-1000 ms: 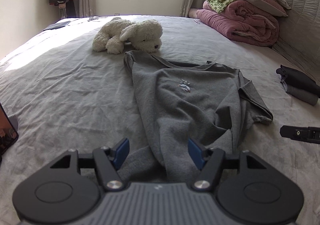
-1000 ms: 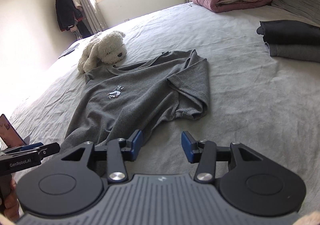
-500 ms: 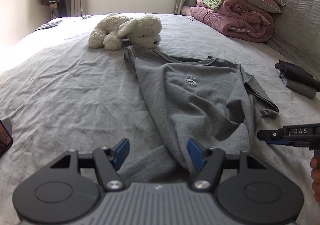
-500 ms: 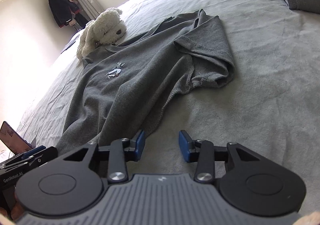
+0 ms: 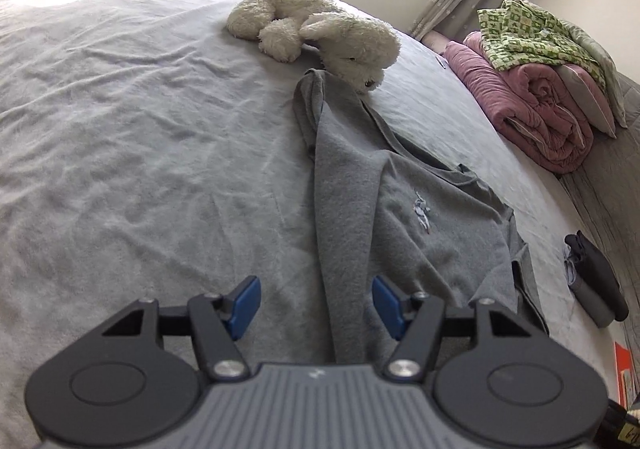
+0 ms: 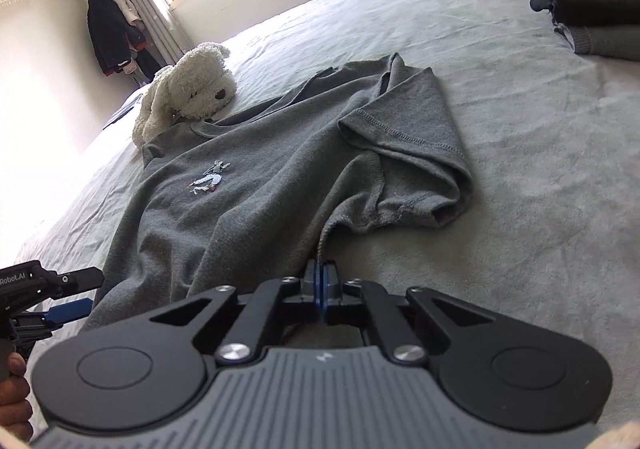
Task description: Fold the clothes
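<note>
Grey shirt (image 6: 256,185) on bed (image 5: 120,153), both claws at its near edge.
Right claw (image 6: 320,281) pinches the shirt's hem; left claw (image 5: 316,301) closing, fairly wide, astride a shirt fold.

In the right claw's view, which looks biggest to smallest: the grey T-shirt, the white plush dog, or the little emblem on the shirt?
1. Grey T-shirt, by far the largest.
2. White plush dog; it lies farther back, so it may look smaller than it is.
3. Emblem, the smallest.

Left gripper (image 5: 316,301): black linkage arms, blue pads, silver screws, ribbed grey housing; right gripper (image 6: 320,281): same build.
</note>
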### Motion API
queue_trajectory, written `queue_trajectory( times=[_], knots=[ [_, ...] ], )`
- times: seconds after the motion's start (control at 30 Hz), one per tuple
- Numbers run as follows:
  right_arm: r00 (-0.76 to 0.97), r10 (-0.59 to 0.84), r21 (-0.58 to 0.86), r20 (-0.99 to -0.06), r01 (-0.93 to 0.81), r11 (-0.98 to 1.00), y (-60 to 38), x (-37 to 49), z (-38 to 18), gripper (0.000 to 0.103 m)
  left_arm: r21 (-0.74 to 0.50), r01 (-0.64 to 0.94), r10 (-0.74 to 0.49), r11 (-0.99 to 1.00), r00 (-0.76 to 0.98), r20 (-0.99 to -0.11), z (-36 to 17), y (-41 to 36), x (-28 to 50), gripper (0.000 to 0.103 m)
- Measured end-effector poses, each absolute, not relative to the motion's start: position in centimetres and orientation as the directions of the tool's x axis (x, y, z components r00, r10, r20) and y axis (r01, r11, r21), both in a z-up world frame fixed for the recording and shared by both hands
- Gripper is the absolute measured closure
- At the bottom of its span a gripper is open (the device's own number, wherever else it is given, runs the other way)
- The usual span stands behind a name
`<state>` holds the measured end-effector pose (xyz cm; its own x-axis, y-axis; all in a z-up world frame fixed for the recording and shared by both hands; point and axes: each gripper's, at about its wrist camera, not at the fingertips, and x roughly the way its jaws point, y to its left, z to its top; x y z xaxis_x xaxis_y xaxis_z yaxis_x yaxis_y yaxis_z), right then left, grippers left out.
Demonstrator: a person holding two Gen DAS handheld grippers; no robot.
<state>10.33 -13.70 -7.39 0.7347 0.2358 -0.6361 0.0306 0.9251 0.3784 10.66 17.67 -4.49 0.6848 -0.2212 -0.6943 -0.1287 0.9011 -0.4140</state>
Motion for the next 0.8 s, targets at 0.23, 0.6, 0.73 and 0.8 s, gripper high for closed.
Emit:
queue_trajectory(
  times=[0.23, 0.6, 0.73, 0.8],
  knots=[
    [0.767, 0.124, 0.337, -0.629, 0.126, 0.933, -17.3, 10.2, -6.1, 0.103, -0.387, -0.127, -0.208, 0.913, 0.673, -0.710, -4.5, 17.5, 10.8, 0.041],
    [0.746, 0.108, 0.386, -0.657, 0.210, 0.898, -21.1, 10.8, -6.2, 0.096, -0.312, -0.067, -0.206, 0.948, 0.617, -0.760, -4.9, 16.3, 9.8, 0.044],
    [0.720, 0.158, 0.412, -0.675, 0.191, 0.891, -20.6, 10.4, -6.3, 0.088, -0.315, -0.010, -0.253, 0.949, 0.568, -0.783, -5.1, 15.6, 9.2, 0.053],
    [0.703, 0.195, 0.436, -0.684, 0.180, 0.882, -20.5, 10.2, -6.3, 0.088, -0.313, 0.026, -0.276, 0.949, 0.547, -0.791, -5.2, 15.1, 8.9, 0.057]
  ],
)
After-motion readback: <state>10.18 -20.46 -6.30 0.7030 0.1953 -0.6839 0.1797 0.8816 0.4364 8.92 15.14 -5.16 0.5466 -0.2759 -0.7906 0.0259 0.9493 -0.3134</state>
